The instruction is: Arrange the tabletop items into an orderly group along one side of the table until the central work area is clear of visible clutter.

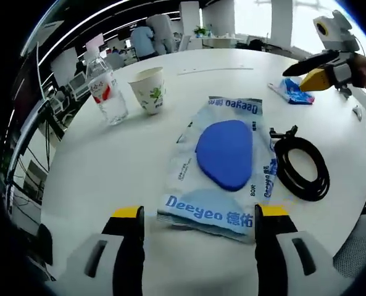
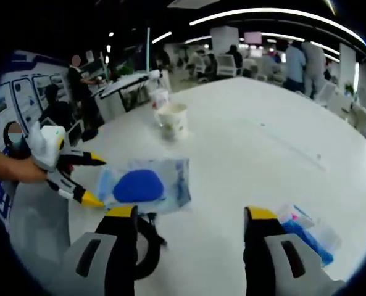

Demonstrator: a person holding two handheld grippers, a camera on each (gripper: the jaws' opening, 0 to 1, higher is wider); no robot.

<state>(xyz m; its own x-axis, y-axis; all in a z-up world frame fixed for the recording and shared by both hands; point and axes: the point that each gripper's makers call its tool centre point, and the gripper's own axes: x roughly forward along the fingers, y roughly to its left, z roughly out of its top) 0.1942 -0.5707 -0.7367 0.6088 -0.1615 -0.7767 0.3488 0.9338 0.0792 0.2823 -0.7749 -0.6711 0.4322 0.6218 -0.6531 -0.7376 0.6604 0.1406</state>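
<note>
Glossy wipes pack | coiled black cable | paper cup

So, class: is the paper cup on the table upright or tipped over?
Upright. The paper cup stands on its base beside the water bottle, with its open rim facing up.
</note>
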